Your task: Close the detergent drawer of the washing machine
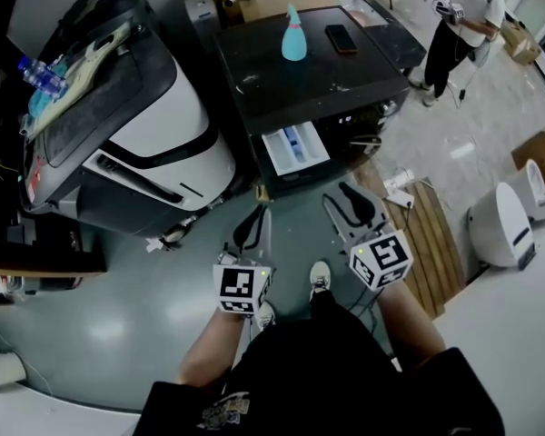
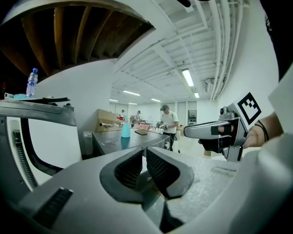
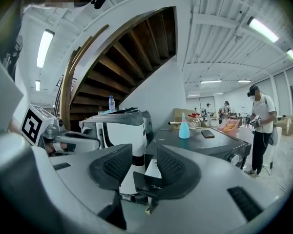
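Right gripper (image 1: 341,198), jaws apart, just short of pulled-out detergent drawer (image 1: 295,146).

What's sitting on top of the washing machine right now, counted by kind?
teal bottle: 1
dark phone: 1
Total: 2, both resting on the lid of the washing machine.

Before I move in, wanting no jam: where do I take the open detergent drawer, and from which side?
Take the detergent drawer by its front edge, coming straight from the front. It juts out of the washing machine toward you, so a square push probably beats a side pinch.
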`<state>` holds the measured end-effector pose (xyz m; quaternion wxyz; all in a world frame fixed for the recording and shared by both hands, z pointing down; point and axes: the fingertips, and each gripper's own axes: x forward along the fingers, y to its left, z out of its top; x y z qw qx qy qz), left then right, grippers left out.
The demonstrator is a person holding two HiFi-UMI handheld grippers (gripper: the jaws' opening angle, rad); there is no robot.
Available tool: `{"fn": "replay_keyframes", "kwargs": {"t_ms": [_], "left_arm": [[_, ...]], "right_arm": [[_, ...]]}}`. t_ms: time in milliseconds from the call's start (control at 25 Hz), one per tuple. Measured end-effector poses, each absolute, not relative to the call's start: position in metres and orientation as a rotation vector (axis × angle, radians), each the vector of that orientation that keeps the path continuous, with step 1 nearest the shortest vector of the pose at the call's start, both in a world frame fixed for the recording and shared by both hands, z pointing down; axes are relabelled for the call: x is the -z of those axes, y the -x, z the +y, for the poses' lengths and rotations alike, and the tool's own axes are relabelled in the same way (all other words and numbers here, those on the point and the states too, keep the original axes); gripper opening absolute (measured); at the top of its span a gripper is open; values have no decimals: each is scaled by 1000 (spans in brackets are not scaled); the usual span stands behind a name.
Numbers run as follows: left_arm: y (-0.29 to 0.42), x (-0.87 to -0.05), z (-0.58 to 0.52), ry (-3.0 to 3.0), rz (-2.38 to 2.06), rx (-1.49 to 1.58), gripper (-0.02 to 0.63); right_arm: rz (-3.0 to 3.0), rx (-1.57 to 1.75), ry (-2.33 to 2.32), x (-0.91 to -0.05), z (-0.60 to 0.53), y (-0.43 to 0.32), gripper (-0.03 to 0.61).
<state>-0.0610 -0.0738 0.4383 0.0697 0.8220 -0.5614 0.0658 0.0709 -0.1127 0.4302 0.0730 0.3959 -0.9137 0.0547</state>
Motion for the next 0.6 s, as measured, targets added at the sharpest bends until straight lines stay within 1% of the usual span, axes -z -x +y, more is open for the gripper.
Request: {"fn": "replay_keyframes", "kwargs": {"t_ms": [40,160,440,600], "left_arm": [[59,-443,-79,-2460,-1695,-211,17],[54,-453,-94,-2433,-1704,-247,79],[45,-478,-124,-2349,-1772,-311,167],[40,-502,-137,-2281,-1798,-361,192]], "right_arm": [[-2743,-167,-1182,-434,-120,-73,163],[-2732,-193,-1155,-448,-140,-79,181],[-2692,-251,-1057,-480,-174,-88,210],[-2666,-266,-1013,-501,-192,-98,224]]}}
